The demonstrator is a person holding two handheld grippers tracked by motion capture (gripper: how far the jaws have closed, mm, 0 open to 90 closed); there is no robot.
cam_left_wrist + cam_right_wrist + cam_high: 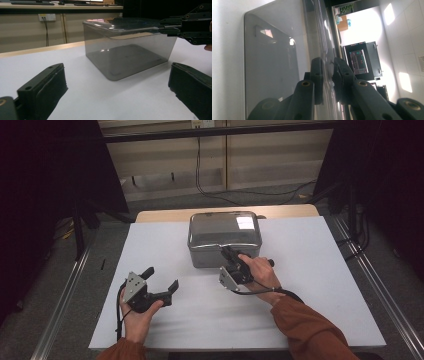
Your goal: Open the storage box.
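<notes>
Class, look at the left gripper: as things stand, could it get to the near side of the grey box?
Probably yes. The left gripper is open and faces the grey box across bare table. The right gripper grips the lid's edge further along.

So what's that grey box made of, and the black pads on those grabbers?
The box looks like smoky translucent plastic with a glossy finish: the table edge shows through its wall, and its lid mirrors a bright light patch. The pads on the left hand-held gripper look matte black, possibly rubber or foam; their faces appear finely ribbed and dull.
</notes>
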